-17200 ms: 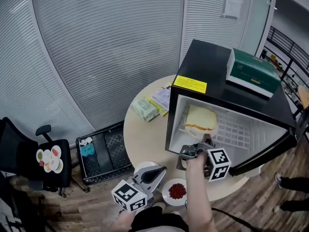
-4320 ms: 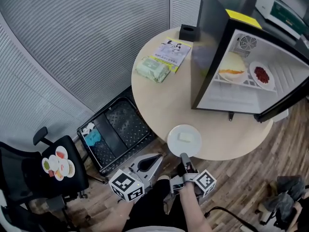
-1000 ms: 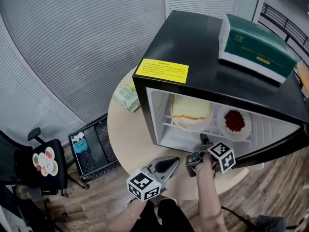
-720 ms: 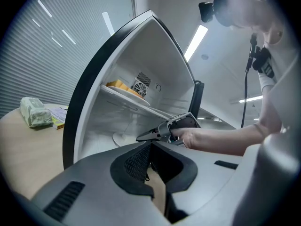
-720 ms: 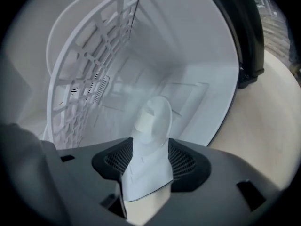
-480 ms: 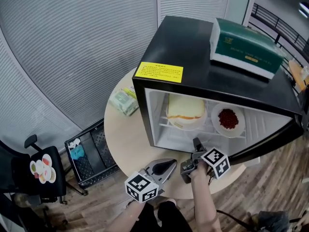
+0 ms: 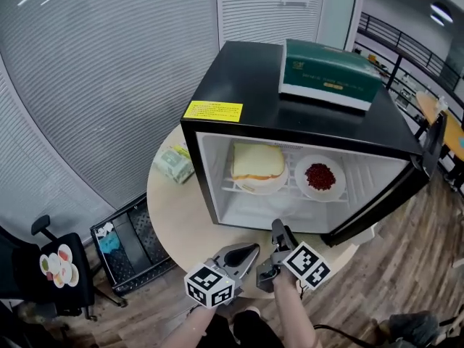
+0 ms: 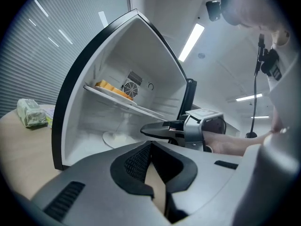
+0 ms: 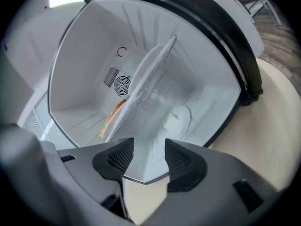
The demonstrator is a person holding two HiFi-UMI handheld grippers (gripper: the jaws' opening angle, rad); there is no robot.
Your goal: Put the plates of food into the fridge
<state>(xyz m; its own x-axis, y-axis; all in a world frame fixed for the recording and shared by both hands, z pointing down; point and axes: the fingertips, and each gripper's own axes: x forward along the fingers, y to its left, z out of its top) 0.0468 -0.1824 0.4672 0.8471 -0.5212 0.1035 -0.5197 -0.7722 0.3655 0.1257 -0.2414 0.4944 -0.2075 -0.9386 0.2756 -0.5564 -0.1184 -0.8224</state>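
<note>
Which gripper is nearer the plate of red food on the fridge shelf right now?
Right. The right gripper sits just outside the fridge opening, below the plate of red food. The left gripper is lower and further left, by the table edge.

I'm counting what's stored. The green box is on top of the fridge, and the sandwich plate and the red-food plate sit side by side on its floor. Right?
Not quite: the sandwich plate and red-food plate sit side by side on the shelf, not the floor; the head view shows it. The green box is on top of the fridge.
</note>
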